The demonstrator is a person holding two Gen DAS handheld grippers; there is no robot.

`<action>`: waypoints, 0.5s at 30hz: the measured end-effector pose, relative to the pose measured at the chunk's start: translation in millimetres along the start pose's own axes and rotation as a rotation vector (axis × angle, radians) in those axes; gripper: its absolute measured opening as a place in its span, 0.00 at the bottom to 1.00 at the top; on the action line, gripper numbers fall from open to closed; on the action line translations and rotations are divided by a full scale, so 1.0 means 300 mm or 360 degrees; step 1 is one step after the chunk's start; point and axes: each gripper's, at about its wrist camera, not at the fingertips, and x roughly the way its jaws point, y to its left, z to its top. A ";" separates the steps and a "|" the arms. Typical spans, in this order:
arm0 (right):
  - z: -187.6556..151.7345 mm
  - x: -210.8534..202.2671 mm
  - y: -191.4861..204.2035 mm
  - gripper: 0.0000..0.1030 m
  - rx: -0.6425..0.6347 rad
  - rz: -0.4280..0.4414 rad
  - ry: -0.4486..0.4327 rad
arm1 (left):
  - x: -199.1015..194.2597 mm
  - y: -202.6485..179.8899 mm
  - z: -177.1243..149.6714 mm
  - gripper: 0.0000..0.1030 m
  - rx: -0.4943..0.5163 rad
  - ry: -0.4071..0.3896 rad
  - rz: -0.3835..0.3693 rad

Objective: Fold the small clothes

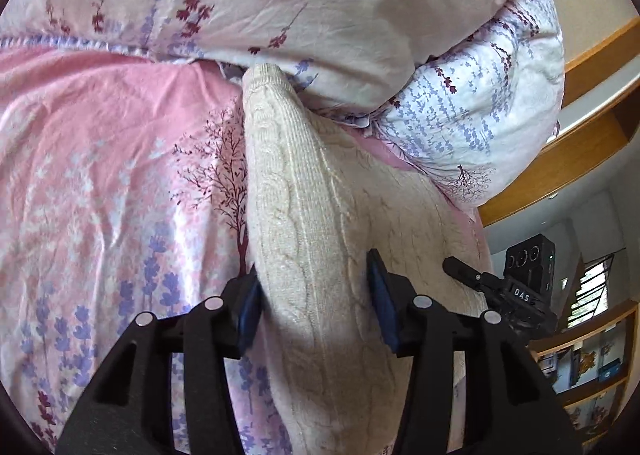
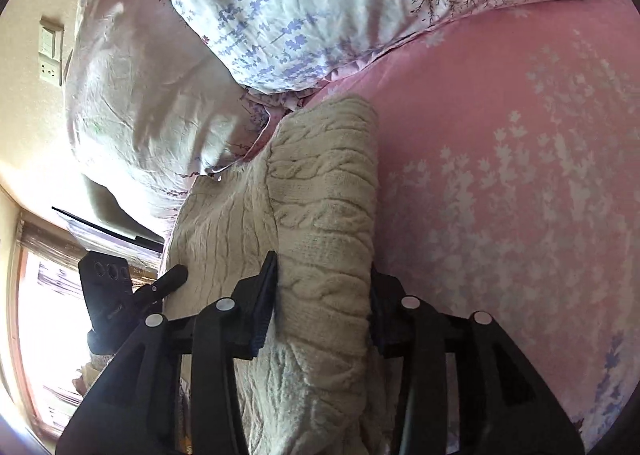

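Note:
A cream cable-knit sweater [image 1: 304,223] lies on a pink floral bedsheet [image 1: 100,159], its far end against the pillows. My left gripper [image 1: 316,307] straddles a raised fold of the sweater, with knit filling the gap between its blue pads. My right gripper [image 2: 324,307] straddles the sweater [image 2: 320,215] from the other side, and a thick cable-knit fold fills its gap too. Each view shows the other gripper's black body beside the sweater: the right gripper appears in the left wrist view [image 1: 516,291] and the left gripper in the right wrist view [image 2: 120,295].
Two floral pillows [image 1: 460,103] are stacked at the head of the bed, touching the sweater's far end. A wooden headboard [image 1: 592,103] and shelves [image 1: 592,367] are at the right. A wall socket [image 2: 50,55] and a window [image 2: 52,335] are at the left of the right wrist view.

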 end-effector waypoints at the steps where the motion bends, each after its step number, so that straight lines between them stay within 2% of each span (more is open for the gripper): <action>1: 0.004 -0.028 -0.002 0.41 0.0007 0.0006 -0.0044 | -0.026 -0.019 -0.004 0.47 0.0044 -0.0051 0.0048; 3: 0.024 -0.079 -0.016 0.41 0.0028 0.0003 -0.0128 | -0.101 -0.048 -0.026 0.47 0.0147 -0.0202 0.0141; 4: 0.036 -0.087 -0.024 0.41 0.0048 0.0007 -0.0141 | -0.139 -0.074 -0.038 0.47 0.0205 -0.0272 0.0144; 6: 0.050 -0.080 -0.036 0.41 0.0081 0.0015 -0.0129 | -0.182 -0.143 -0.052 0.47 0.0314 -0.0329 0.0124; 7: 0.050 -0.071 -0.036 0.40 0.0078 0.0024 -0.0117 | -0.183 -0.174 -0.063 0.49 0.0366 -0.0318 0.0096; 9: 0.035 -0.046 -0.020 0.22 0.0031 0.0013 -0.0117 | -0.161 -0.220 -0.086 0.49 0.0443 -0.0261 0.0067; 11: 0.019 -0.055 -0.007 0.11 -0.0010 -0.0043 -0.0202 | -0.113 -0.250 -0.101 0.49 0.0469 -0.0189 0.0057; 13: 0.016 -0.073 -0.029 0.10 0.0032 -0.0053 -0.0235 | -0.055 -0.266 -0.113 0.49 0.0481 -0.0124 0.0056; 15: 0.013 -0.090 -0.063 0.09 0.0049 -0.0122 -0.0246 | -0.017 -0.269 -0.131 0.49 0.0500 -0.0097 0.0085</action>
